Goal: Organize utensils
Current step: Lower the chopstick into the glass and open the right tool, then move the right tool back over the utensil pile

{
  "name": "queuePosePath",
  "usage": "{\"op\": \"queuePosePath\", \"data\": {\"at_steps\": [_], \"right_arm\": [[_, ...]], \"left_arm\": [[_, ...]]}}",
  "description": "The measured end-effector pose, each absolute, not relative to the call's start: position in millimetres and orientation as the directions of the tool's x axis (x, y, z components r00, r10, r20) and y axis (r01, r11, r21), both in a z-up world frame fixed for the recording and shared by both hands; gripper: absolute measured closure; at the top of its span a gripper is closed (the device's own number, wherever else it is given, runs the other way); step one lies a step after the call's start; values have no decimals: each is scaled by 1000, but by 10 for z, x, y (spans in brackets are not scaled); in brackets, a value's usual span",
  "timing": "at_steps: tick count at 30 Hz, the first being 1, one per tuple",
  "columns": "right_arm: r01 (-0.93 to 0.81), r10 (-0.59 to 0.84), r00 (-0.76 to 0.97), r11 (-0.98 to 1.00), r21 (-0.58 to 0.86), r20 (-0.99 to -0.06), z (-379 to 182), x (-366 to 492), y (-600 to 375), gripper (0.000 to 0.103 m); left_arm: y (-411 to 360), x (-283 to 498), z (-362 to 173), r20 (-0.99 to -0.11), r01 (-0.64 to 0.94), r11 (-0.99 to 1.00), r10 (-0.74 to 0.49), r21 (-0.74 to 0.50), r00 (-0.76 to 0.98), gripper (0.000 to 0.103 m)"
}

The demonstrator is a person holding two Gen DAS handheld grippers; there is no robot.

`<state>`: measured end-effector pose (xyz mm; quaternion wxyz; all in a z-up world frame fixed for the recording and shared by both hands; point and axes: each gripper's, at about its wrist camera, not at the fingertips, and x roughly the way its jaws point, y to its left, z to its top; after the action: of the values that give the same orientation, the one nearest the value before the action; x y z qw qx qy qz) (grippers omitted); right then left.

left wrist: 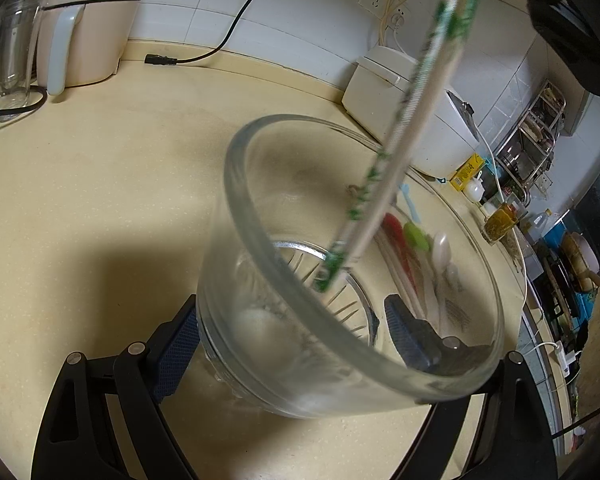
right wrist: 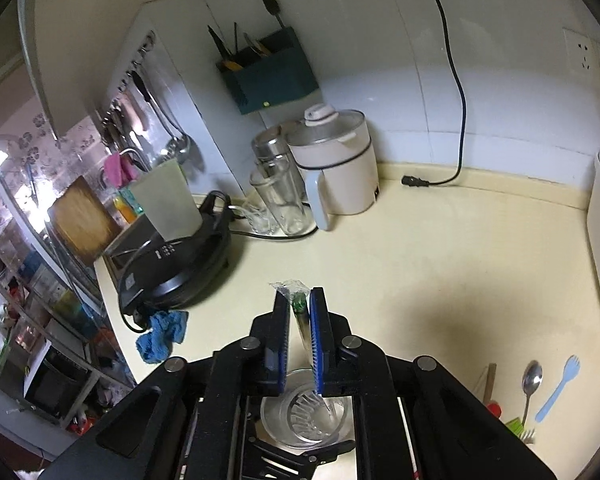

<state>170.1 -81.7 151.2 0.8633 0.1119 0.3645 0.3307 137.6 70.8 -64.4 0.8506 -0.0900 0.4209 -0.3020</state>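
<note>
Glass cup (left wrist: 355, 280): clamped in left gripper (left wrist: 288, 336). Wrapped chopsticks (right wrist: 300, 316): between slightly parted fingers of right gripper (right wrist: 300, 336), lower end inside cup.

Honestly nothing readable here. The yellow box (left wrist: 467, 171) beside the white rice cooker (left wrist: 415, 116) has print on it, way too blurry.

A white kettle (right wrist: 333, 164) stands by empty glasses (right wrist: 280, 196); a blue cloth (right wrist: 162, 336), perhaps a rag, lies on the tabletop (right wrist: 439, 248).
</note>
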Motion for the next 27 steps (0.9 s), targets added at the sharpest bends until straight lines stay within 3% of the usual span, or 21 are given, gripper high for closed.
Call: {"op": "queuePosePath", "data": {"at_steps": [9, 20, 27], "right_arm": [[-485, 660, 554, 752, 447, -508, 1537, 1700, -900, 72], [-486, 618, 669, 785, 385, -414, 1901, 1566, -1119, 69], [-417, 554, 727, 826, 379, -406, 1694, 1251, -1620, 69]], "left_arm": [[707, 1377, -643, -662, 438, 801, -590, -408, 463, 13], [716, 1370, -649, -665, 432, 802, -589, -413, 458, 12], [723, 1392, -658, -672, 423, 807, -583, -412, 457, 12]]}}
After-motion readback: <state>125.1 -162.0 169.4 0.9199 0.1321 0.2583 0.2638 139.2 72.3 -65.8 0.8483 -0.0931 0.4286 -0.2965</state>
